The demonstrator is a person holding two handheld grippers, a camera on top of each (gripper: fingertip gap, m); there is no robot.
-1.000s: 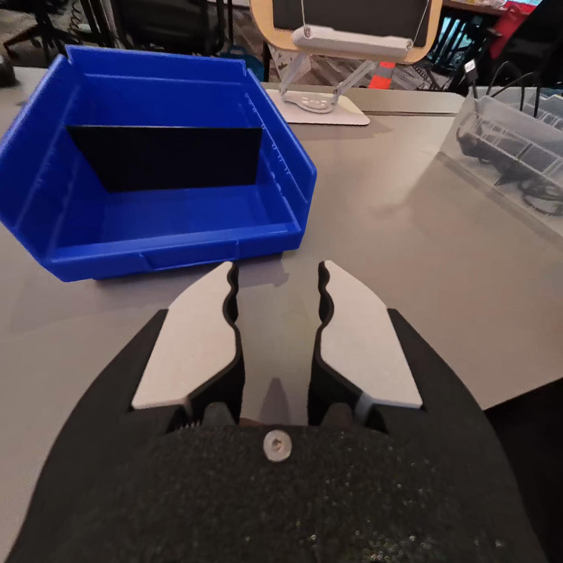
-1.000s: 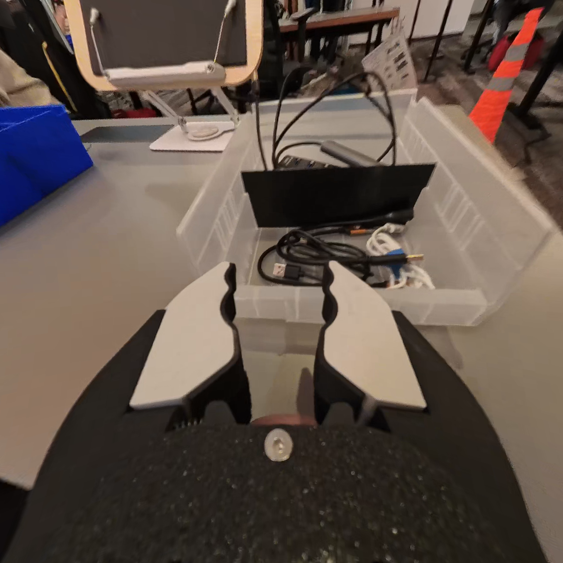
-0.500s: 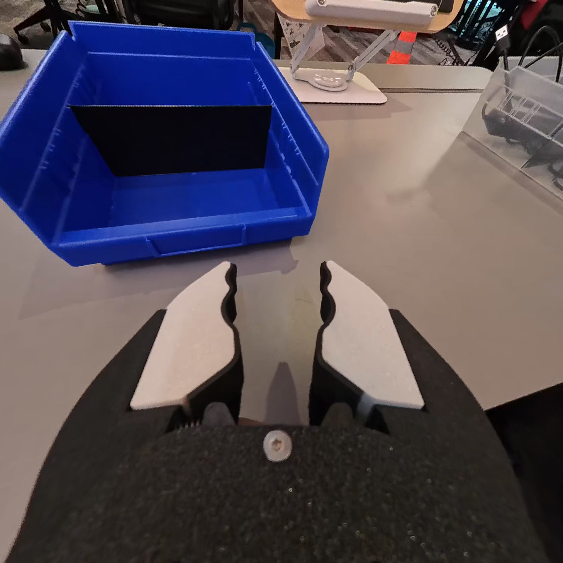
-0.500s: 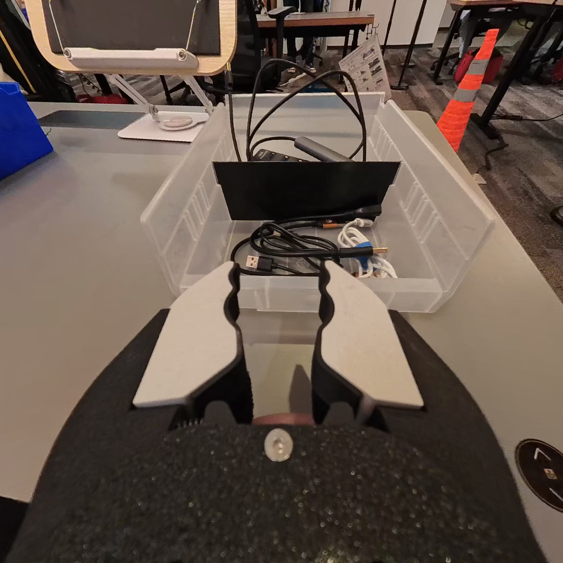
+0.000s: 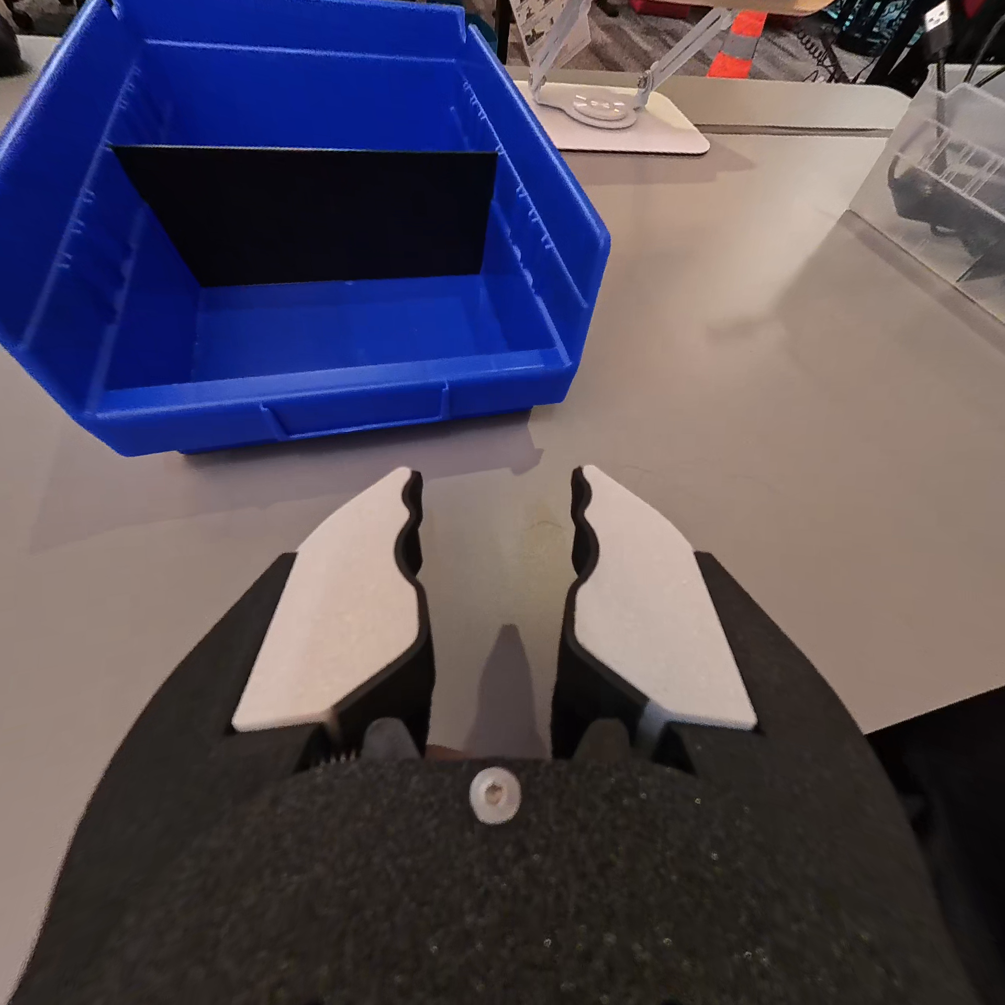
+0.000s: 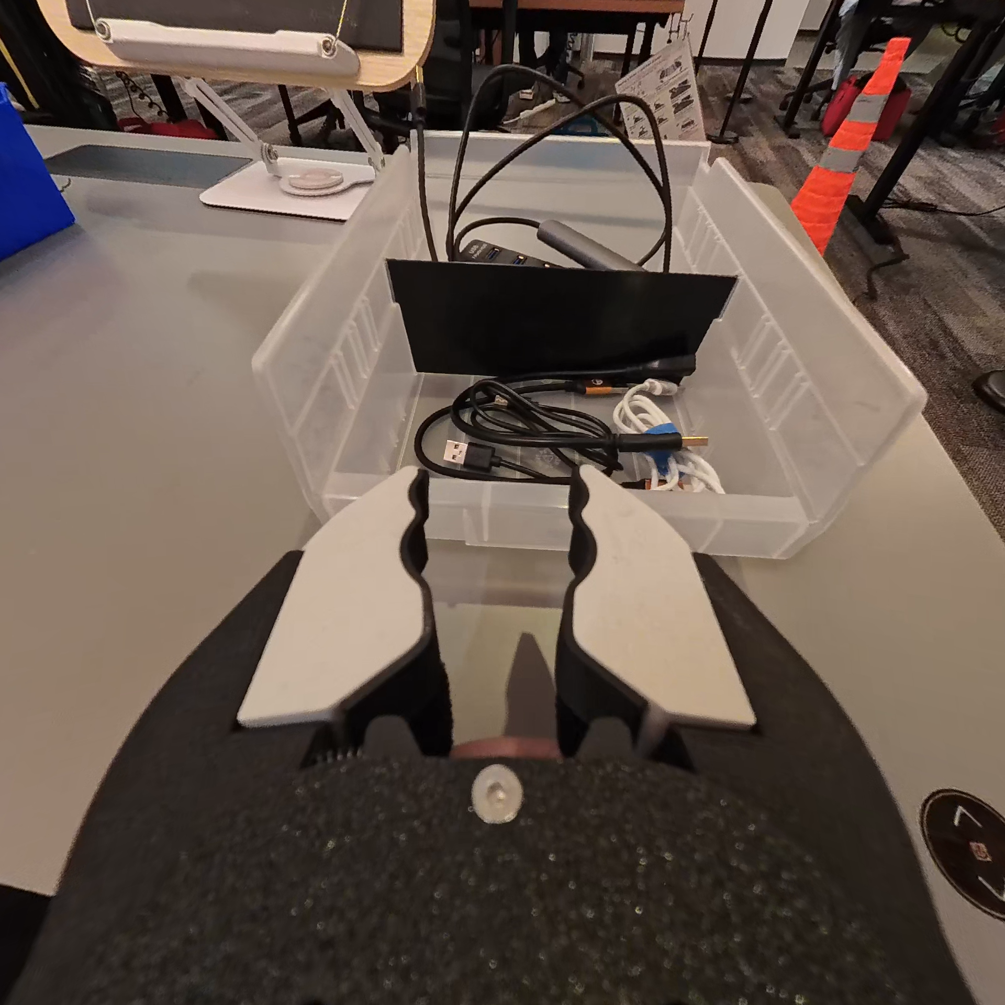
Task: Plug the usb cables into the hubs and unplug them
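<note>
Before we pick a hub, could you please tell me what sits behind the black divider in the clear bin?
Behind the black divider in the clear bin: a black hub, a grey hub and looping black cables. The divider hides their lower parts.

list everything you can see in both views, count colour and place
blue bin: 1, blue with a black divider, on the table's left side, near part bare
clear bin: 1, translucent with a black divider, right side
usb cables: several, black and white, clear bin's near compartment
hubs: 2, black and grey, behind that divider
stand: 1, white base, far edge
table: 1, grey
cone: 1, orange, on the floor
left gripper: 1, open, empty
right gripper: 1, open, empty
</note>
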